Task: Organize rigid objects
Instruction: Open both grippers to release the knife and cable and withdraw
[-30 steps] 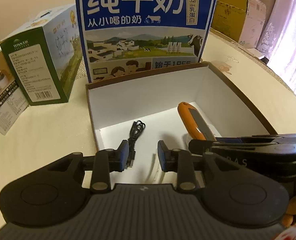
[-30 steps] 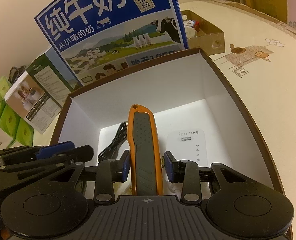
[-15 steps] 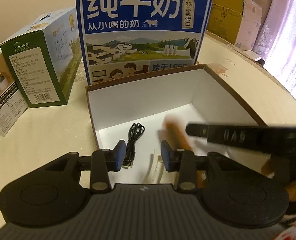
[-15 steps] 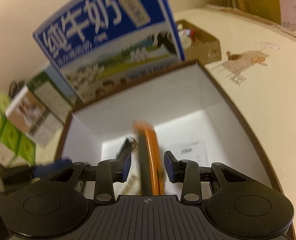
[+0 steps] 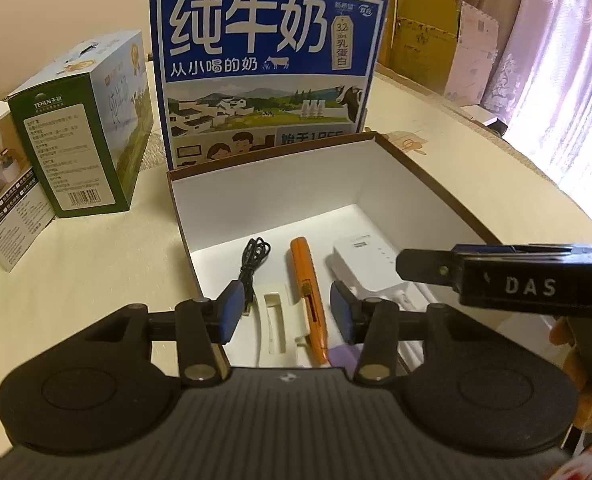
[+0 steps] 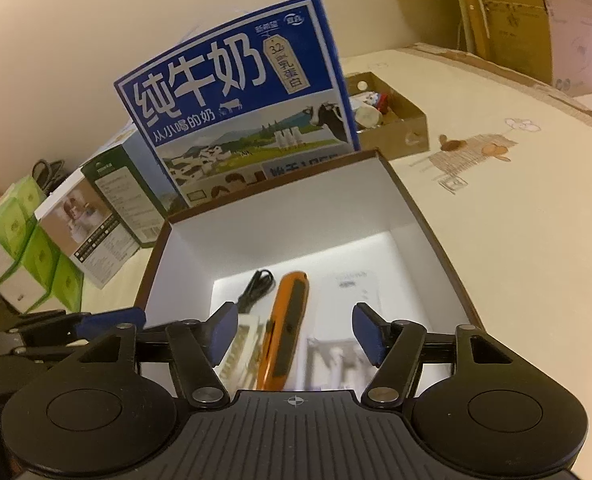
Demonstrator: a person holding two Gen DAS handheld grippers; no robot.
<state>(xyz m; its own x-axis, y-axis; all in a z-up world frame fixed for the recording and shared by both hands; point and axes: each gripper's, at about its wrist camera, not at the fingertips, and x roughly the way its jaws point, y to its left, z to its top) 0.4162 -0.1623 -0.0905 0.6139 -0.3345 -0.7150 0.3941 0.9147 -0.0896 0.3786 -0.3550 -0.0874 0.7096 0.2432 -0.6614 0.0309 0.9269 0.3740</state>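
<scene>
The orange utility knife (image 6: 286, 320) lies in my white-lined box (image 5: 296, 184), between a black cable (image 5: 254, 258) and a white adapter (image 5: 359, 264). I see both the left gripper (image 5: 288, 310) and right gripper (image 6: 296, 334) freshly spread, empty. A blue milk carton (image 5: 264, 68) stands behind on the cream table (image 6: 515, 240).

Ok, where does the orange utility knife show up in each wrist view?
Left wrist: orange utility knife lies in the white box, centre, between black cable and white device.
Right wrist: knife lies lower centre, same neighbours.
Shared landmark: blue milk carton behind the box.
</scene>
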